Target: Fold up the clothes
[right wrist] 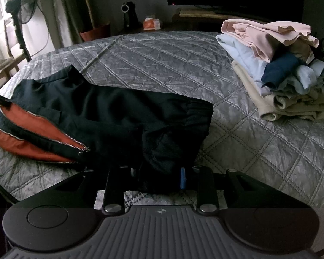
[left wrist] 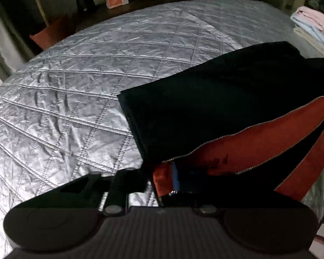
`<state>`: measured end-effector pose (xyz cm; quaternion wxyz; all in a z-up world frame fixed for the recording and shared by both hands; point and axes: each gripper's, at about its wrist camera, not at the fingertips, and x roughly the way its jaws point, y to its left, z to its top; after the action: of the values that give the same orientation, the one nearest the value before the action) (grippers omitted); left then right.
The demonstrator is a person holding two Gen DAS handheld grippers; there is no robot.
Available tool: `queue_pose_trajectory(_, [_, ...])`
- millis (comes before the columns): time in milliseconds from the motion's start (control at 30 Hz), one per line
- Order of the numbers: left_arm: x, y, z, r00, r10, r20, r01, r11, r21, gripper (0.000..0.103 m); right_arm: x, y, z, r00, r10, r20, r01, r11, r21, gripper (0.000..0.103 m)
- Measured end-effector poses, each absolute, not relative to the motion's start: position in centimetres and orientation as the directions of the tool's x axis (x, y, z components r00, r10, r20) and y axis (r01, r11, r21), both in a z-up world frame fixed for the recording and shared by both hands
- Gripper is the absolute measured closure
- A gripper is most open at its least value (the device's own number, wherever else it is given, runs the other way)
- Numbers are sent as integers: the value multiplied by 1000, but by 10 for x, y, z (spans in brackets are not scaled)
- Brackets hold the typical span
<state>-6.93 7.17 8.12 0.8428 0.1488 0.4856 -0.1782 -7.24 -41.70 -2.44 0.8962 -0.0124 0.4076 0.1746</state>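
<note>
A black jacket [left wrist: 205, 99] with an orange lining [left wrist: 259, 146] and an open zipper lies on the grey quilted bedspread [left wrist: 75, 75]. In the left wrist view my left gripper [left wrist: 159, 181] is shut on the jacket's near edge, where the orange lining shows between the fingers. In the right wrist view the same jacket [right wrist: 118, 112] stretches to the left, its zipper [right wrist: 84, 149] parted over the orange lining [right wrist: 32, 120]. My right gripper [right wrist: 159, 179] is shut on a bunched fold of the black cloth at the jacket's near end.
A stack of folded clothes [right wrist: 280, 69], pink, pale blue, navy and beige, sits at the bed's right side. Bare bedspread [right wrist: 162, 60] lies beyond the jacket. Past the bed stand a fan [right wrist: 26, 4], a potted plant [right wrist: 95, 32] and a dark cabinet with an orange box [right wrist: 151, 24].
</note>
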Motion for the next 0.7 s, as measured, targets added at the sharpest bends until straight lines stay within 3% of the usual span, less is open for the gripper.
queue_pose_trajectory(233, [-89,66,98,546,-165,-822,482,864,147,98,-71,-416,-25,609,293,-737,-309,943,120,63])
queue_pose_trajectory(333, [-93,62,104,583,-179,-793,476,866,155,98,-66,-417,-30,581,267,-769,-276,953,122,41])
queue_pose_trajectory(367, [-96,62,110,596,-182,-782,470,869,156,98,-66,-417,-32,576,266,-773,-275,954,123,39])
queue_pose_trajectory(500, [-105,57,115,604,-198,-772,475,867,149,98,-64,-408,-33,576,223,-787,-283,957,64,43])
queue_pose_trajectory(700, [-115,45,100,605,-147,-783,487,846,217,98,-63,-415,-33,576,249,-779,-254,960,119,40])
